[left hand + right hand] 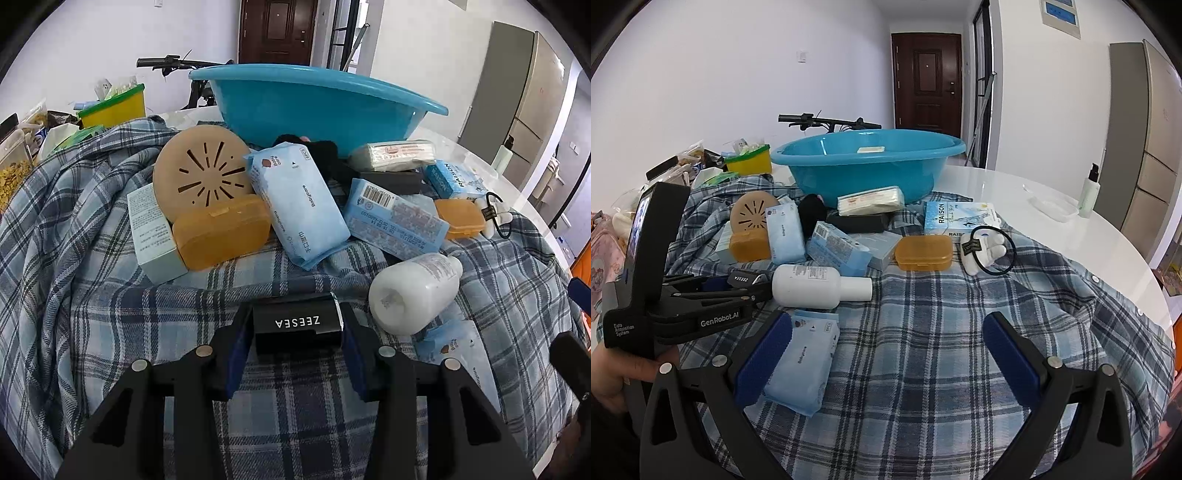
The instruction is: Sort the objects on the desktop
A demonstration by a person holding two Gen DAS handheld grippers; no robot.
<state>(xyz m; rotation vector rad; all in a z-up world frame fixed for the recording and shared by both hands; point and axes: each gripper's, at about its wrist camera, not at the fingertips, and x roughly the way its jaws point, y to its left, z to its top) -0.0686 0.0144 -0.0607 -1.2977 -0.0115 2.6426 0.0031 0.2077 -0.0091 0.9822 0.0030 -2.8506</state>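
The left gripper (297, 334) is clamped on a small black box marked ZEESEA (297, 325), its blue pads pressed against the box's two ends, low over a blue plaid cloth (110, 295) that covers part of a white round table (1071, 229). Just to the right of the box a white bottle (415, 291) lies on its side on the cloth, and near it lies a light blue wipes pack (803, 360). Farther back a heap of things sits in front of a blue plastic basin (314, 107): a tan round disc with slots (203, 171), an orange case (221, 232) leaning against a pale green carton (153, 236), a second pack of wipes (295, 206), a blue barcode-printed pack (391, 218), a smaller orange case (460, 218), a RAISON box (452, 181) and a black hair tie with a white charm (988, 251). The right gripper (886, 354) hangs above the cloth with its jaws spread wide and nothing gripped; its left finger overlaps the near wipes pack in the right wrist view, but contact cannot be told. In that view a hand (617, 373) holds the left tool's handle at the left edge, and a small white thing lies inside the basin
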